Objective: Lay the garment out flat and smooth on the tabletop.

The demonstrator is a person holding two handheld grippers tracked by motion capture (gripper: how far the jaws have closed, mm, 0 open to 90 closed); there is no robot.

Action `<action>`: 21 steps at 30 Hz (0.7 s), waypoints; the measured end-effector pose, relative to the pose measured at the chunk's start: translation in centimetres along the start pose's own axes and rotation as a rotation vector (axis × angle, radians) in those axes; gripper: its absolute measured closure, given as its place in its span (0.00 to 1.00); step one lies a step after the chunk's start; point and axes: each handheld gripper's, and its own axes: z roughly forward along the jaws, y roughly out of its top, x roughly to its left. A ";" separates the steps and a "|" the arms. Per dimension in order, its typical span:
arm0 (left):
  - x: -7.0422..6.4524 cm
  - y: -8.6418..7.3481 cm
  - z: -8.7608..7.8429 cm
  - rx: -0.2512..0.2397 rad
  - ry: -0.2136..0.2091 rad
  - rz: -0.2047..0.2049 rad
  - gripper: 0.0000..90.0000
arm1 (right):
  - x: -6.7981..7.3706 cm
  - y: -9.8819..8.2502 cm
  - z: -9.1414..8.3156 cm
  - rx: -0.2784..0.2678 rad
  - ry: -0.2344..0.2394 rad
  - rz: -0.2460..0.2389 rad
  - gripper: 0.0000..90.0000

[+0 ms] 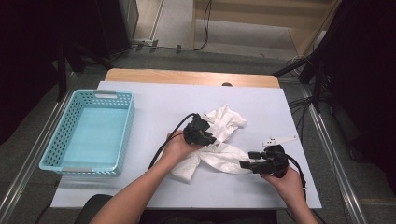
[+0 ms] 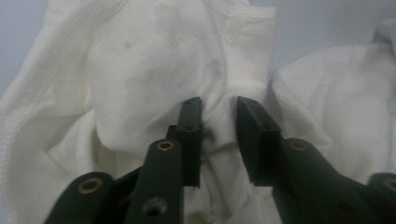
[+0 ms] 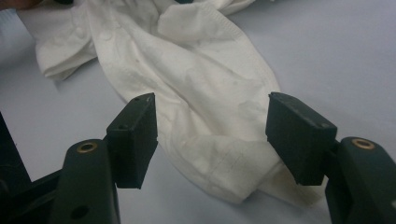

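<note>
Left gripper (image 1: 200, 132) pinched a fold of the crumpled white cloth garment (image 1: 219, 140); right gripper (image 1: 261, 164) sat released.
Garment lay mid-table on the pale blue table surface (image 1: 154, 112), right of the empty turquoise perforated plastic basket (image 1: 123, 135). Right jaws stood wide, straddling the sleeve end without pressing it. Both hands gripped their tools.

My right gripper (image 3: 211, 133) stands wide apart. The white cloth's (image 3: 205, 88) end lies between my jaws, untouched, on the table (image 3: 327, 51).
</note>
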 end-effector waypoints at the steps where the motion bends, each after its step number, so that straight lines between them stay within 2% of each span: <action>1: 0.1 0.0 0.0 -0.001 0.000 0.003 0.85 | 0.0 -0.1 0.0 0.001 0.001 -0.004 0.36; 5: 0.3 0.1 -0.1 0.001 -0.012 -0.004 0.89 | 0.1 -0.2 0.1 0.007 -0.001 -0.008 0.36; 9: 0.4 0.6 -1.2 -0.017 -0.020 -0.015 0.89 | 0.1 -0.2 0.1 0.009 -0.002 -0.012 0.36; 13: 0.9 0.8 -2.8 -0.058 -0.052 -0.059 0.88 | 0.1 -0.2 0.3 0.012 -0.005 -0.015 0.36; 21: 2.4 0.6 -4.4 -0.098 -0.065 -0.122 0.88 | 0.0 -0.2 0.8 0.039 -0.011 -0.014 0.36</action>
